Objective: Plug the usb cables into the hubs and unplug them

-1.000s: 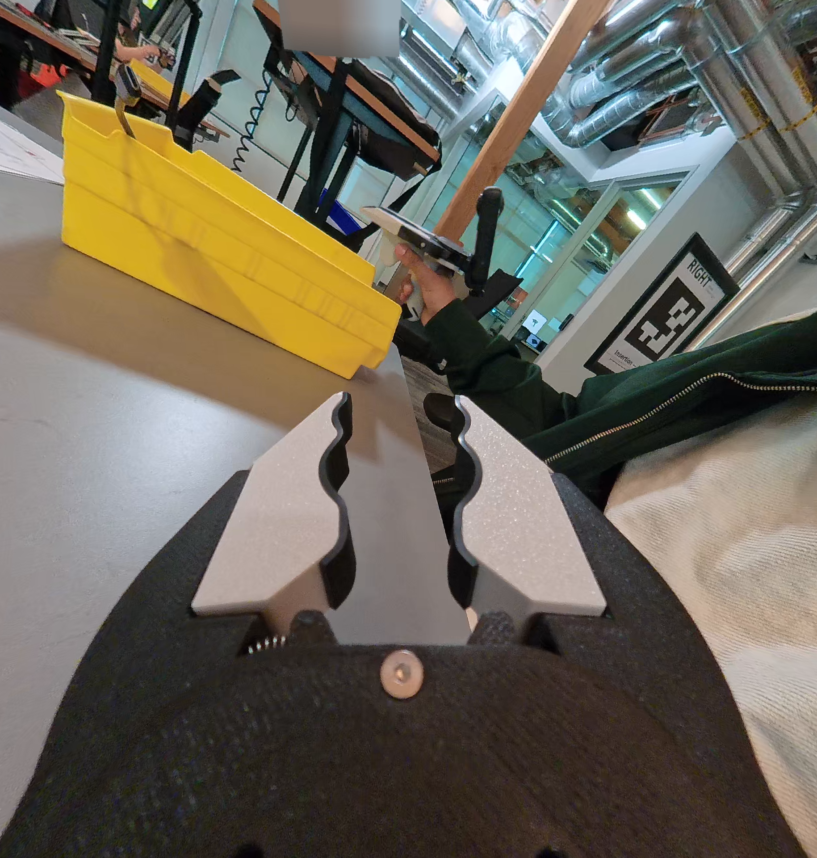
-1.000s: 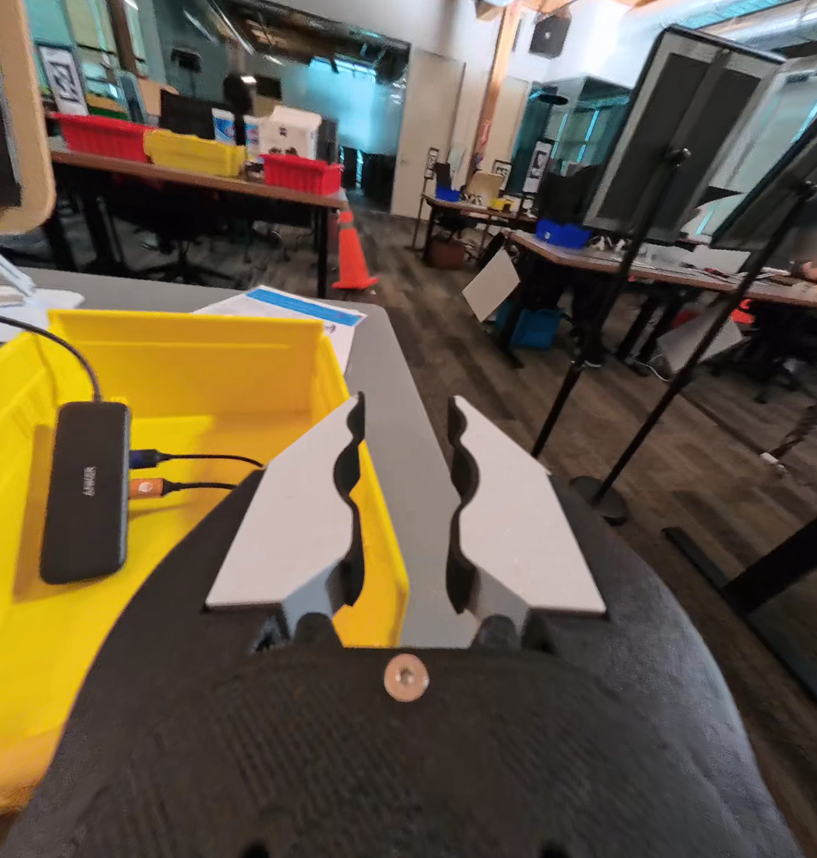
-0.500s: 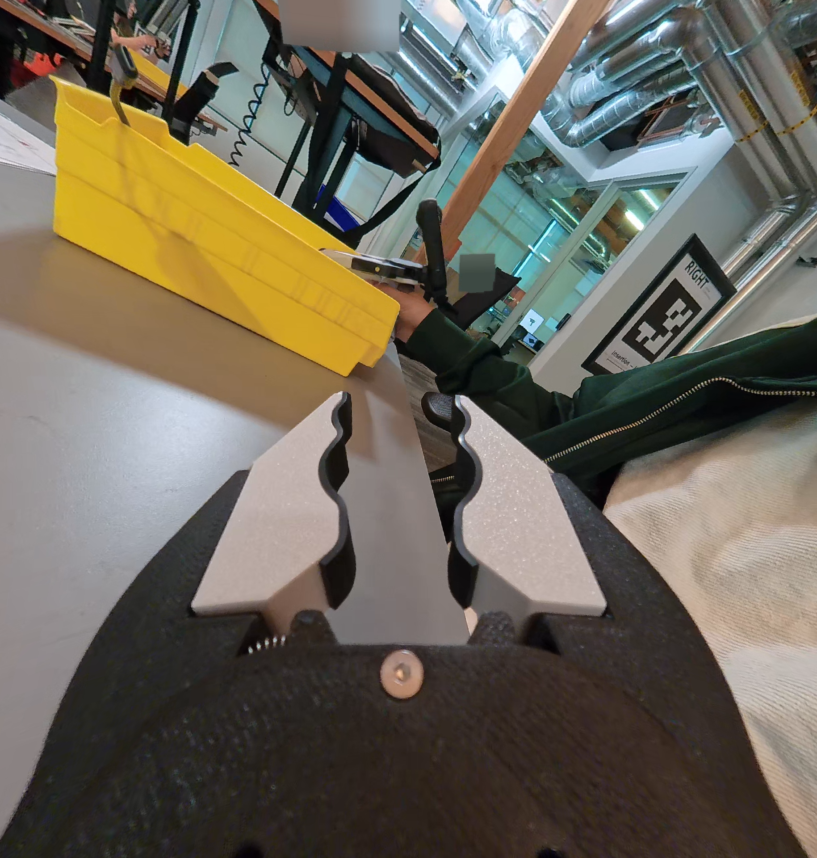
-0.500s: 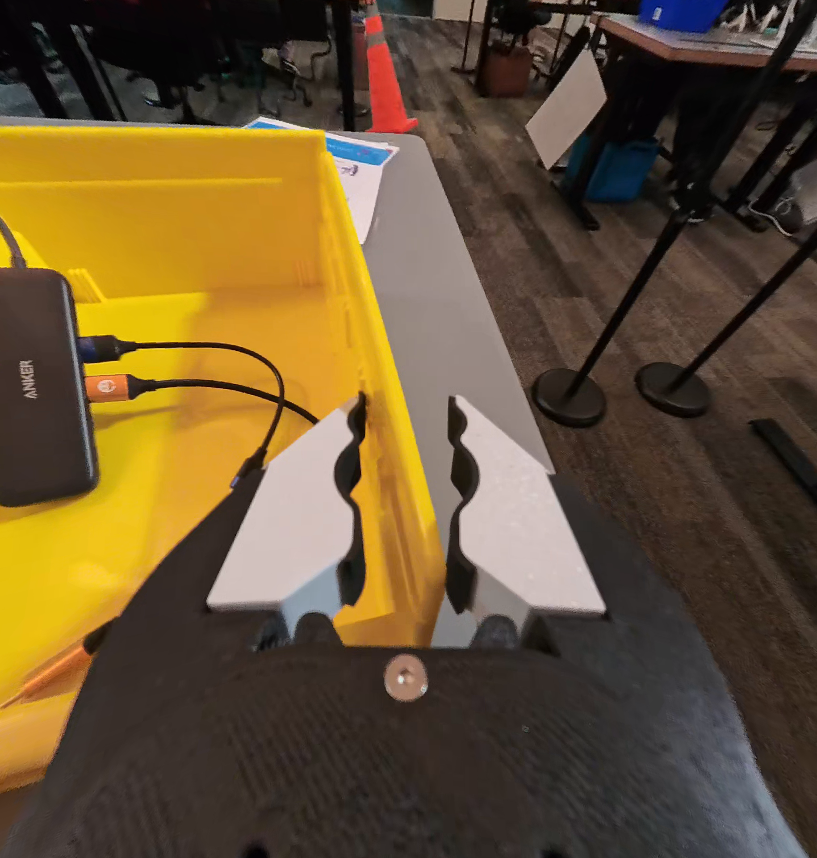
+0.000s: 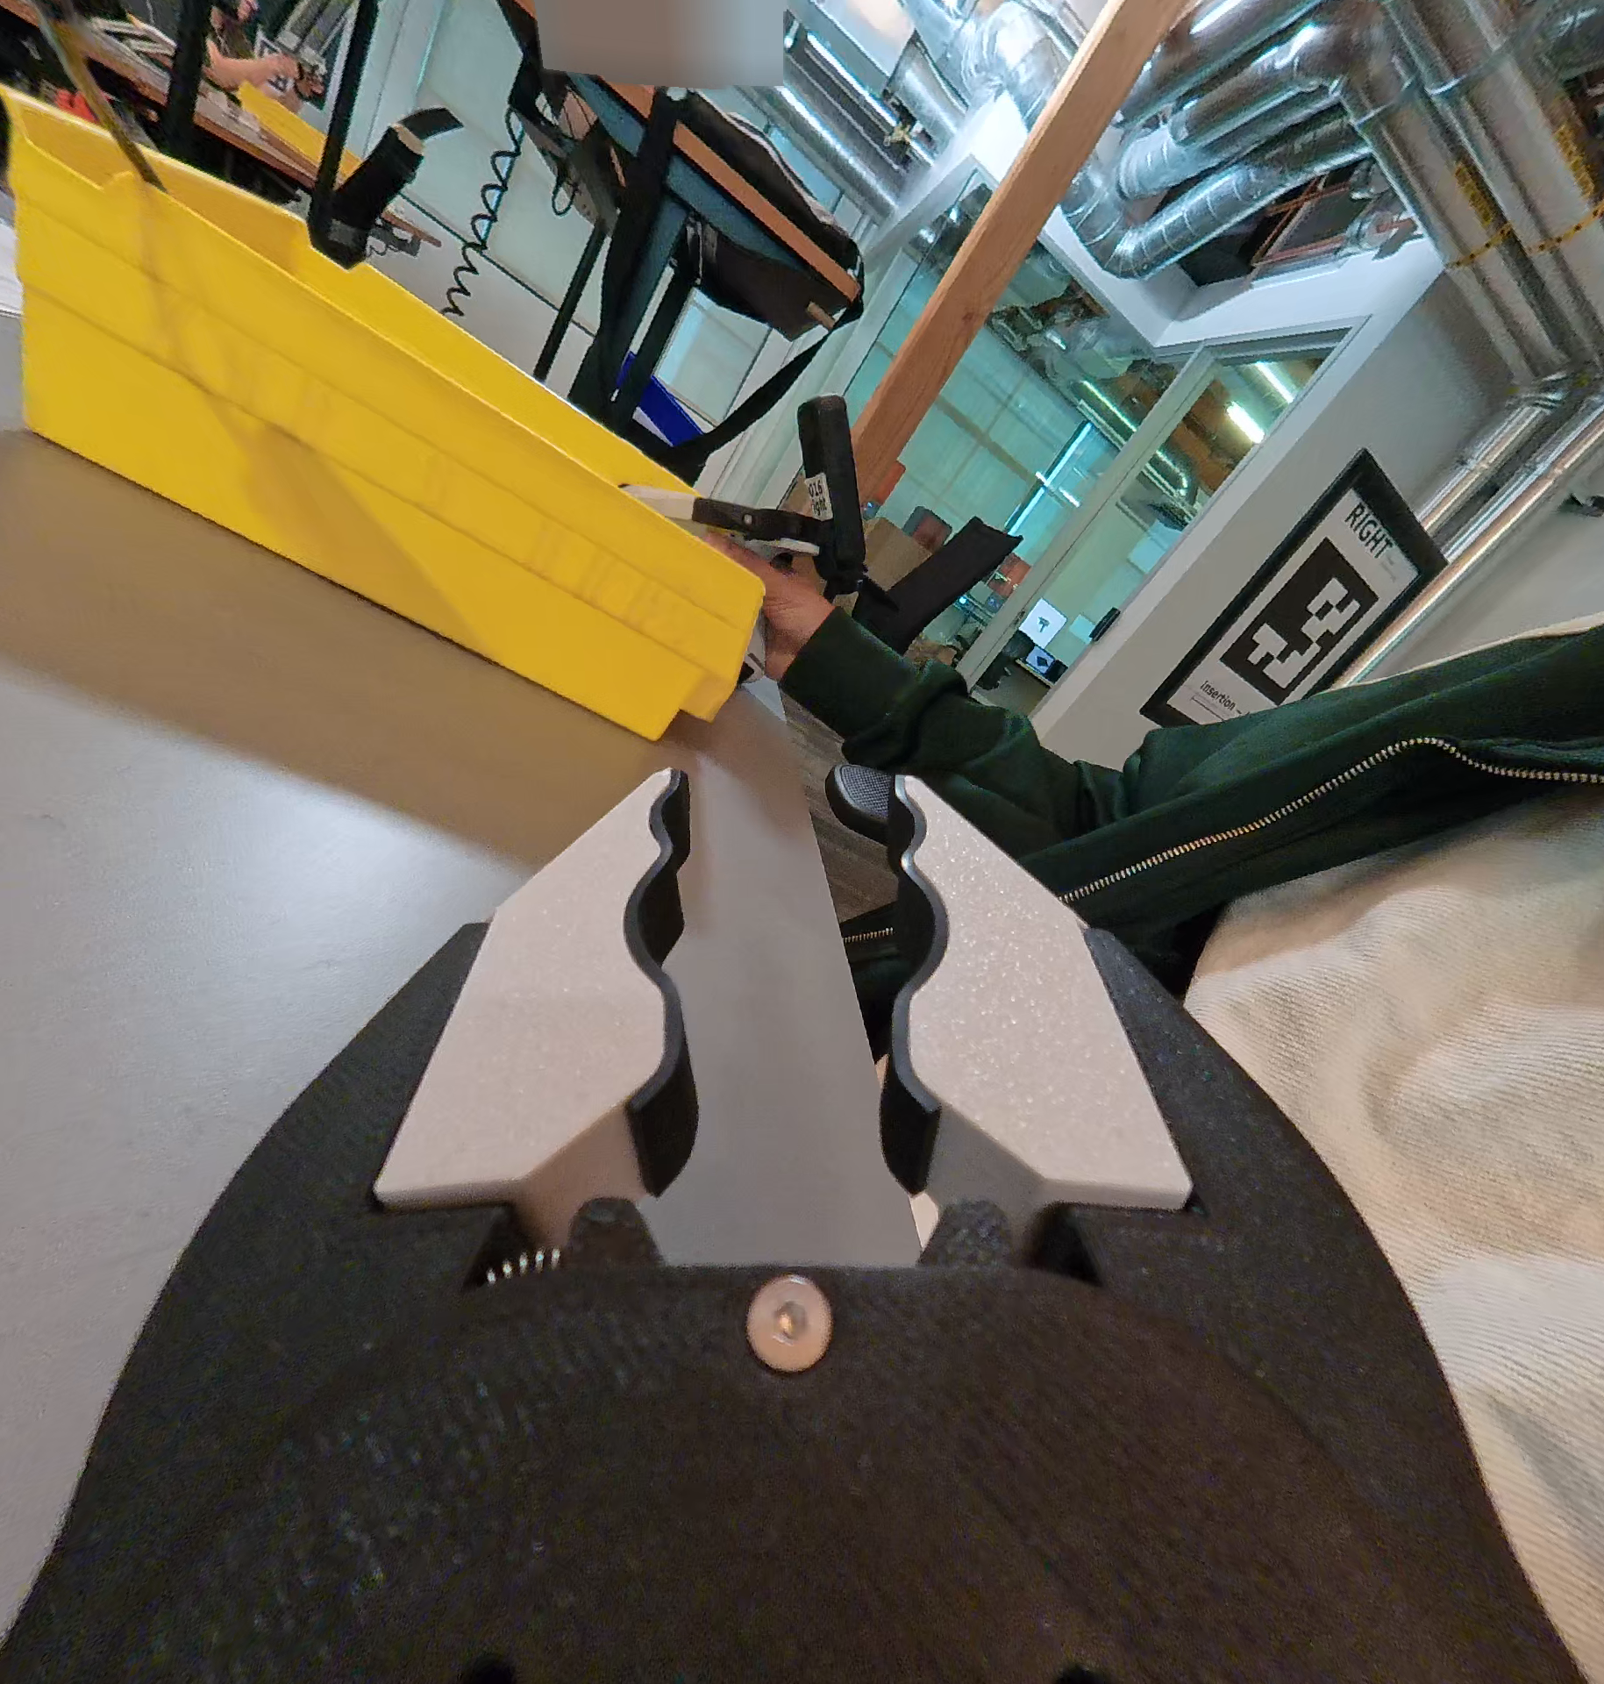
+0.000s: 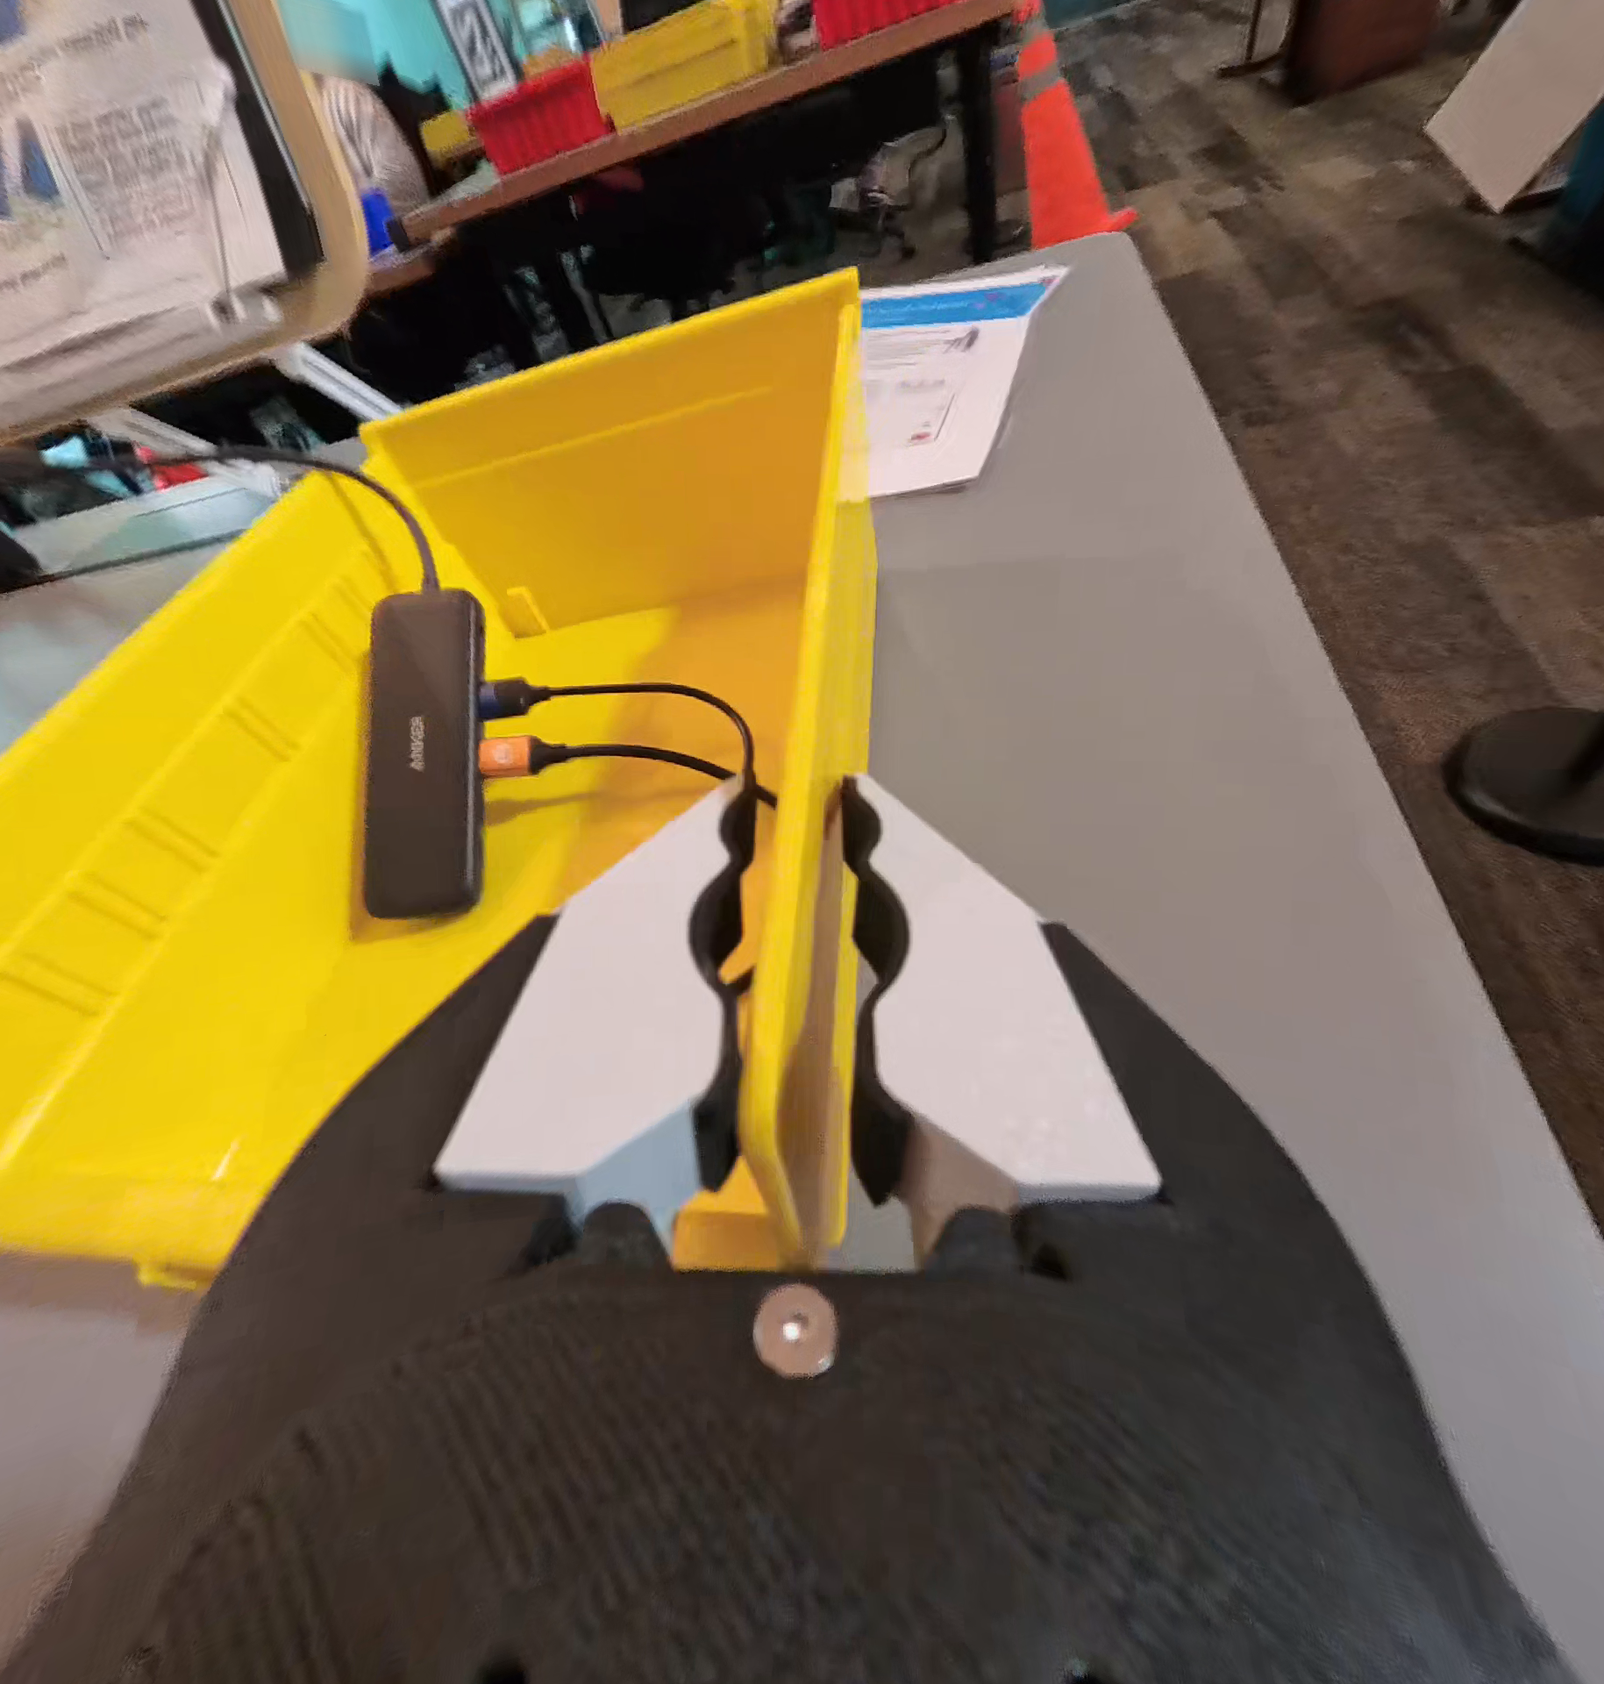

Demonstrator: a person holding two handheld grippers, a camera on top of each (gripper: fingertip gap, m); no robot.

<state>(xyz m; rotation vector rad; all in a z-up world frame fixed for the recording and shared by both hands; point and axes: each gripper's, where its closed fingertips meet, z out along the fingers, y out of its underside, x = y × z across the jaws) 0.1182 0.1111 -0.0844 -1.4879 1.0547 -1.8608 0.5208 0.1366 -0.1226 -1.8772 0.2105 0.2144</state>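
Right gripper [image 6: 793,793] open, straddling yellow bin [image 6: 643,474] wall, likely to steady it. Hub [image 6: 422,752] inside bin, two cables [image 6: 652,697] plugged in. Left gripper [image 5: 784,788] open, empty, idle on counter [image 5: 187,866] beside bin.

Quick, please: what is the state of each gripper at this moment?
Left gripper: open, holding nothing, low over the grey table.
Right gripper: open, straddling the yellow bin wall, not clamped.

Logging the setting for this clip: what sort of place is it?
Probably a shared lab or workshop: exposed ceiling ducts, worktables with red and yellow parts bins, and an orange traffic cone on the floor.
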